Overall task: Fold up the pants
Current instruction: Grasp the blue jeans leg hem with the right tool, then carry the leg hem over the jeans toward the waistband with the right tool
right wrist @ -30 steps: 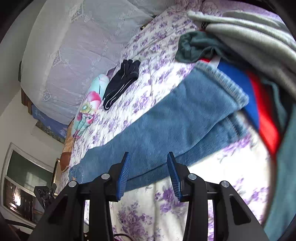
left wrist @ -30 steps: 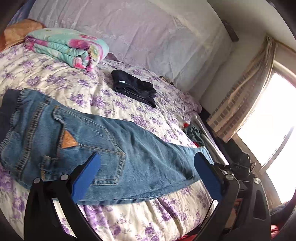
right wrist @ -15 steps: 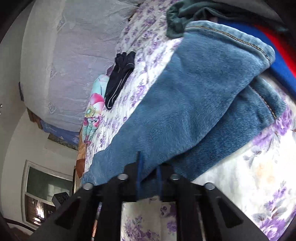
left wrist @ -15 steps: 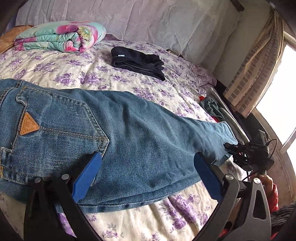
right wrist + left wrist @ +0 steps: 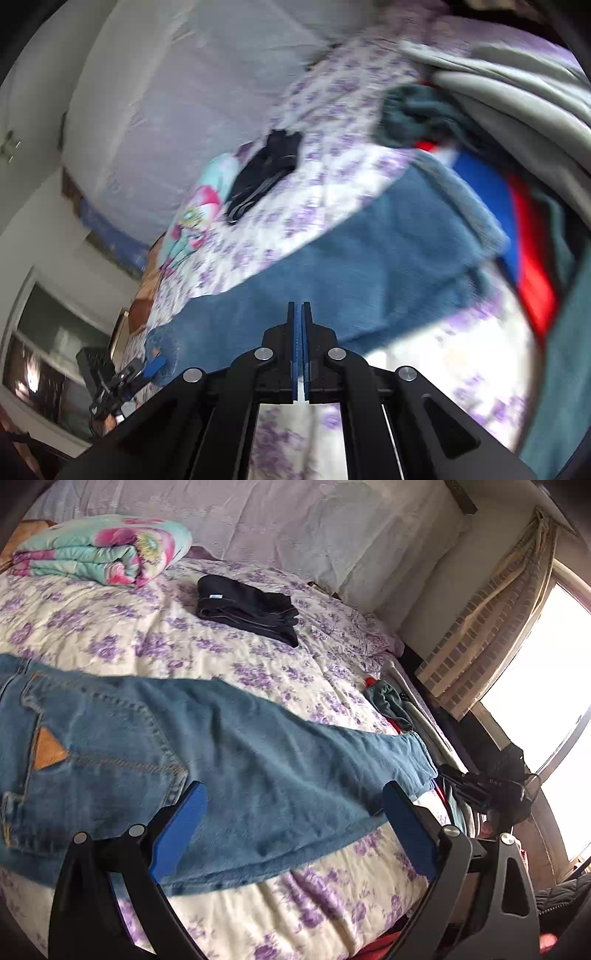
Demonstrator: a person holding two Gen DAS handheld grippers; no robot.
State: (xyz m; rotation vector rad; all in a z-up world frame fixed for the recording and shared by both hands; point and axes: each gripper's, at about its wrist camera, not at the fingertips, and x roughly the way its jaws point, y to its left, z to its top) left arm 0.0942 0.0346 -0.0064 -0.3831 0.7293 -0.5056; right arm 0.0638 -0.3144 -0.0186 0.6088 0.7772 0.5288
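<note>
Blue jeans (image 5: 229, 760) lie flat across the near side of the bed (image 5: 155, 642), waist end w/ back pocket & tan triangle patch at left, leg running right toward the bed's edge. Waistband is cut off by the left frame edge, so can't see how far it runs. Left gripper (image 5: 291, 827) has its blue pads wide apart, hovering over the mid-leg; whether the tips touch the denim can't be told. Right gripper (image 5: 299, 314) has pads pressed together; right wrist view is motion-blurred and the tips overlap the near edge of the jeans, so whether any denim is pinched between them is not clear. In the left view that same gripper shows only as a small dark shape past the hem end, detail too small to read. Hem end sits right by a pile of clothes (image 5: 517, 206) (grey, teal, blue, red) at the bed's edge, partly overlapping it; pile cut off by frame. Open sheet room beyond the jeans: a wide floral strip up to the folded black garment (image 5: 247, 609) and rolled floral quilt (image 5: 99, 554), both well apart from the jeans. Narrow strip of bare sheet betw jeans & near bed edge. Curtain (image 5: 491, 627) and bright window (image 5: 543, 686) at right, blown out.
</note>
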